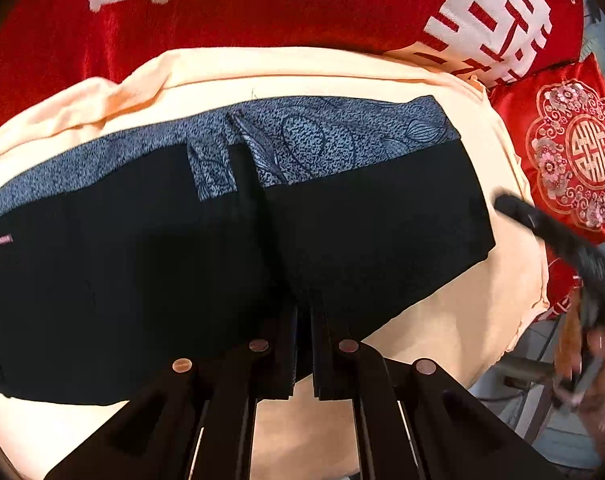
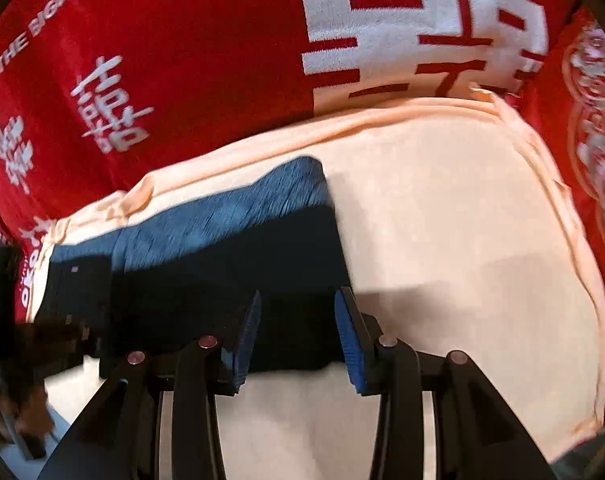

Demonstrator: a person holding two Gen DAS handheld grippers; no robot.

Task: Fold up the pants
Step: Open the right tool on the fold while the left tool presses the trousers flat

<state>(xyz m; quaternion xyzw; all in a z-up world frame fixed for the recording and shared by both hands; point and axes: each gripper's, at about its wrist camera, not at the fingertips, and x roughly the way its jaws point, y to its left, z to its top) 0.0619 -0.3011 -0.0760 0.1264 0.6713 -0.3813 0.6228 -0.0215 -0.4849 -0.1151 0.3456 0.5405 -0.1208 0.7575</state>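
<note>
My left gripper (image 1: 302, 320) points steeply down with its jaws pressed together over the near edge of the pants (image 1: 162, 272); whether any fabric is caught between them I cannot tell. My right gripper (image 2: 296, 336) has its jaws spread, the blue pads (image 2: 352, 344) standing apart above the right end of the pants (image 2: 230, 256), with nothing pinched. The pants are black with a blue-grey patterned band (image 1: 334, 136) along the far edge. They lie flat on a peach cloth (image 1: 454, 304), which covers the work surface. Beyond the cloth lies a red blanket (image 1: 262, 12) with white characters, and at the right a red embroidered cushion (image 1: 574, 148).
</note>
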